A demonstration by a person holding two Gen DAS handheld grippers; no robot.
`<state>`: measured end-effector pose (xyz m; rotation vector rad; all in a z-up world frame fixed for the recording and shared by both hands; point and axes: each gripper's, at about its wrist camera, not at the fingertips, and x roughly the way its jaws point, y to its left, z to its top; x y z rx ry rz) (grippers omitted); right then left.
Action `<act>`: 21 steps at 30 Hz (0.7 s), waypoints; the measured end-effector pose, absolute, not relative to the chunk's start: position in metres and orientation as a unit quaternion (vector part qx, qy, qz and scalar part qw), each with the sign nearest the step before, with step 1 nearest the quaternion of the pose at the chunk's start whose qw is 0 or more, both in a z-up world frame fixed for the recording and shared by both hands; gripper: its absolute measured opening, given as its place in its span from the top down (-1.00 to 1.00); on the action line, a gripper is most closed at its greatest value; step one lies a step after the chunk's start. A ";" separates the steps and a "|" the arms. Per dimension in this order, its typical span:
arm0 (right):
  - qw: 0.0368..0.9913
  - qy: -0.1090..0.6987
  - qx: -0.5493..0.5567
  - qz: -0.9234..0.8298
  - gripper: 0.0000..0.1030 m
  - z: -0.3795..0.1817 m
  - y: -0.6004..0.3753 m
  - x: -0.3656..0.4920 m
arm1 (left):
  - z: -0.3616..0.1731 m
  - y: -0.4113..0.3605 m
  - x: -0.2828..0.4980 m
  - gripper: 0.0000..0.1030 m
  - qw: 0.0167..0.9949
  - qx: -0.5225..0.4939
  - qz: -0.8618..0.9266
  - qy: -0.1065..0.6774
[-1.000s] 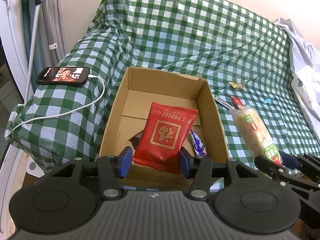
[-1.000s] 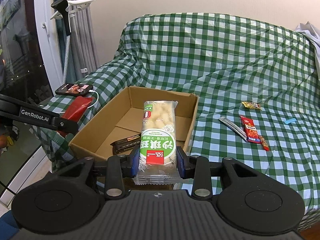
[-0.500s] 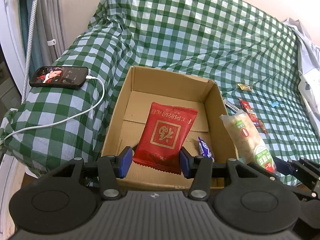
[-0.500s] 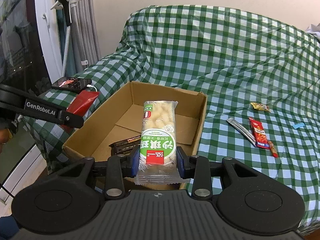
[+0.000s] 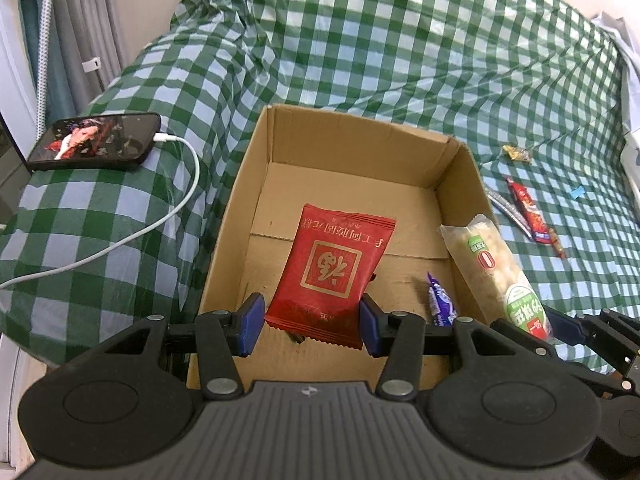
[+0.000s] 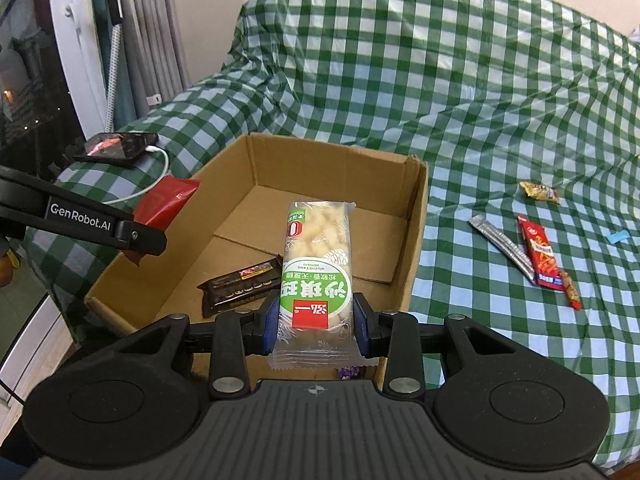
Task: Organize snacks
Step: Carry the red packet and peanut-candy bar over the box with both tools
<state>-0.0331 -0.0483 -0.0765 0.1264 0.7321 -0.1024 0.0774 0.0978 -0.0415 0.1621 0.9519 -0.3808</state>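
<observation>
From the left wrist, the left gripper (image 5: 311,324) is pinching a red packet (image 5: 334,276) over the open cardboard box (image 5: 236,208) — a purple candy (image 5: 440,300) is lying inside. From the right wrist, the right gripper (image 6: 316,322) is clamping a green-labelled snack bar (image 6: 318,268) above the box's near edge — a dark bar (image 6: 240,286) is resting on its floor.

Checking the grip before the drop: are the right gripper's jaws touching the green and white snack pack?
Touching. The right wrist view shows both jaws of the right gripper pressed against the sides of the green and white snack pack.
</observation>
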 end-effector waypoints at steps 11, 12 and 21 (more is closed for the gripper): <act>0.920 0.383 0.072 -0.052 0.26 -0.101 -0.057 0.001 | -0.070 0.084 0.109 -0.07 0.855 0.092 -0.170 0.481; 0.919 0.384 0.072 -0.053 0.26 -0.103 -0.057 0.003 | -0.073 0.083 0.111 -0.07 0.854 0.093 -0.169 0.483; 0.914 0.396 0.072 -0.054 0.26 -0.115 -0.060 0.018 | -0.091 0.077 0.125 -0.07 0.846 0.109 -0.159 0.497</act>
